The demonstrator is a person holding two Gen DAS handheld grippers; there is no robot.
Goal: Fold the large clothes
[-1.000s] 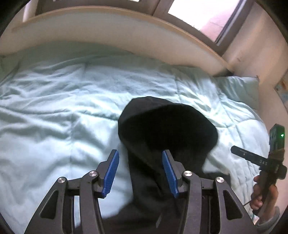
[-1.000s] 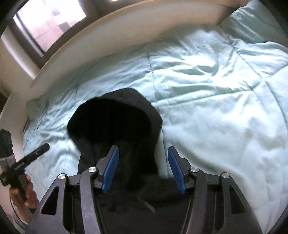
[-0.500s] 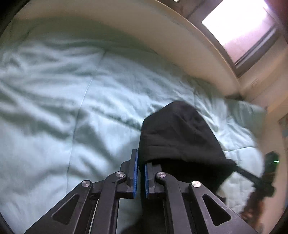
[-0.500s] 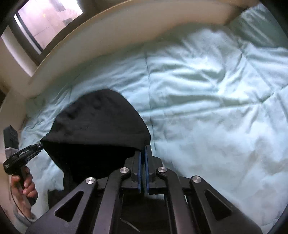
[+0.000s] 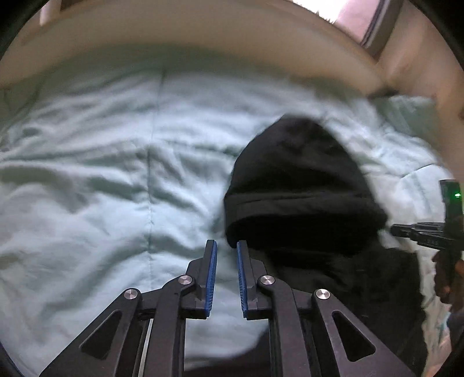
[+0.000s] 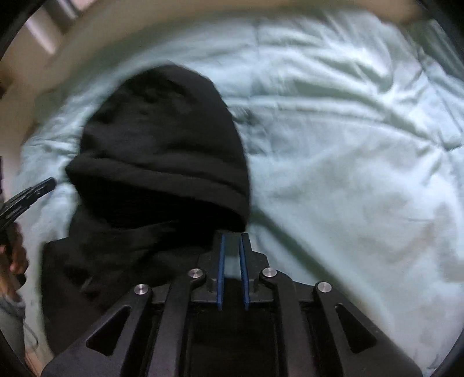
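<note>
A black hoodie (image 5: 301,185) lies on the pale green quilt, its hood folded back toward me over the collar. My left gripper (image 5: 226,246) is slightly open at the hood's left corner, with nothing between its blue pads. In the right wrist view the hoodie (image 6: 162,139) fills the left half. My right gripper (image 6: 231,236) is slightly open just below the hood's right corner, and no cloth shows in the narrow gap. Each gripper shows at the edge of the other's view, the right one (image 5: 420,232) and the left one (image 6: 26,197), hand-held.
The quilt (image 5: 101,174) covers the bed, wrinkled, and spreads wide to the left in the left wrist view and to the right in the right wrist view (image 6: 348,145). A curved beige headboard (image 5: 203,26) bounds the far side, with a window above it.
Both grippers closed on the hood's front corners and drew the hood back toward me. Now both jaws have parted a little and the hood lies folded over.
</note>
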